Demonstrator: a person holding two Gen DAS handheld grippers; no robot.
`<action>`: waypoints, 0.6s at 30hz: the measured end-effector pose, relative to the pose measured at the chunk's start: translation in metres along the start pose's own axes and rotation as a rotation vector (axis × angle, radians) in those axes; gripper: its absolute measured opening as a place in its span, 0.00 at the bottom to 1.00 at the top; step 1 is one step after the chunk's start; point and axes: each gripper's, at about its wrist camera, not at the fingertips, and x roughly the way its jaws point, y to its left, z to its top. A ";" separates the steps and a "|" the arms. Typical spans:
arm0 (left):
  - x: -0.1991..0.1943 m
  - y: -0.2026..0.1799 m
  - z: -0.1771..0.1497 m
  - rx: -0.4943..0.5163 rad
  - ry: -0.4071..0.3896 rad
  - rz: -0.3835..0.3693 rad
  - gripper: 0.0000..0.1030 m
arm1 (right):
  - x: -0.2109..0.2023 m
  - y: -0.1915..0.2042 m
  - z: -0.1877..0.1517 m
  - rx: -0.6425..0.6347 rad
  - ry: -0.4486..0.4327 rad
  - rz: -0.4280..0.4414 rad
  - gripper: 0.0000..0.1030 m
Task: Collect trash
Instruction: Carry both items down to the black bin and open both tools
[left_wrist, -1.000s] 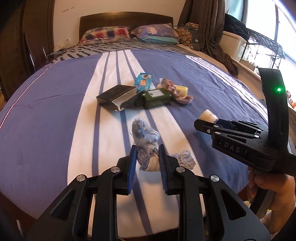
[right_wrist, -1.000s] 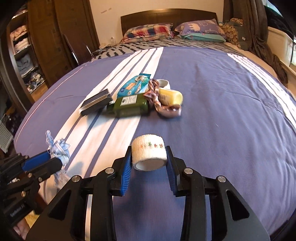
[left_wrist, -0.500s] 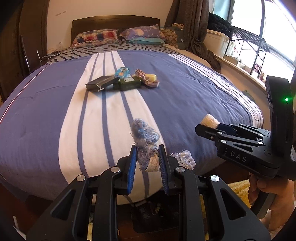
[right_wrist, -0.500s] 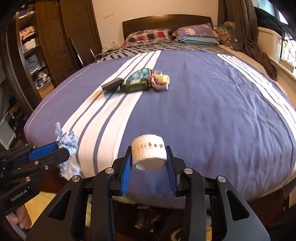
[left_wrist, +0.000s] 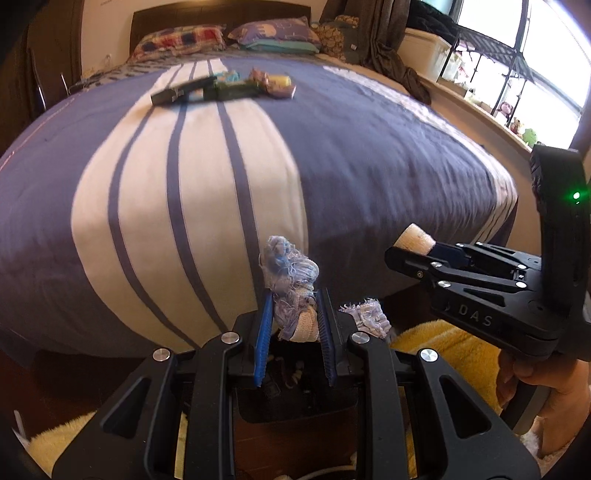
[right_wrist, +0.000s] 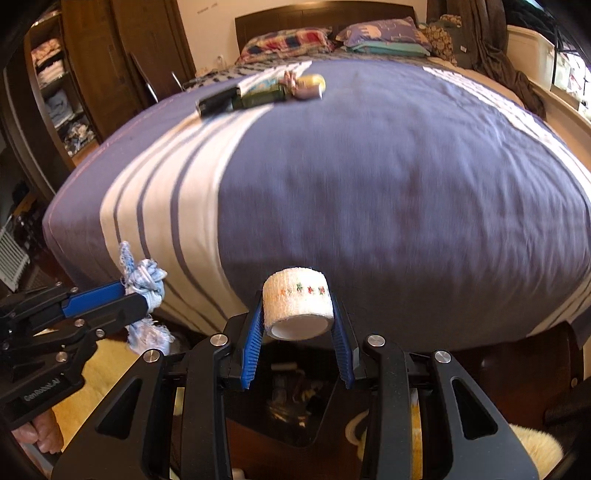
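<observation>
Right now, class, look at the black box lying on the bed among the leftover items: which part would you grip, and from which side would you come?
Grip the black box across its narrow width near the free left end, coming from above. It lies flat and long on the bed; its right end crowds against the green packet, so that side probably gives the fingers less room.

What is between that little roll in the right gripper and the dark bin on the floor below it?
Nothing visible. The bandage roll sits clamped in the right gripper, past the bed's edge, and the dark bin opens directly beneath with only air between.
</observation>
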 end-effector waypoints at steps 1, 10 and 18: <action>0.008 0.001 -0.006 -0.007 0.024 0.001 0.22 | 0.004 -0.001 -0.005 0.000 0.011 -0.003 0.34; 0.065 0.015 -0.058 -0.044 0.179 -0.012 0.22 | 0.047 -0.005 -0.037 0.019 0.126 0.003 0.34; 0.109 0.023 -0.078 -0.066 0.292 -0.038 0.22 | 0.091 -0.011 -0.056 0.093 0.265 0.054 0.34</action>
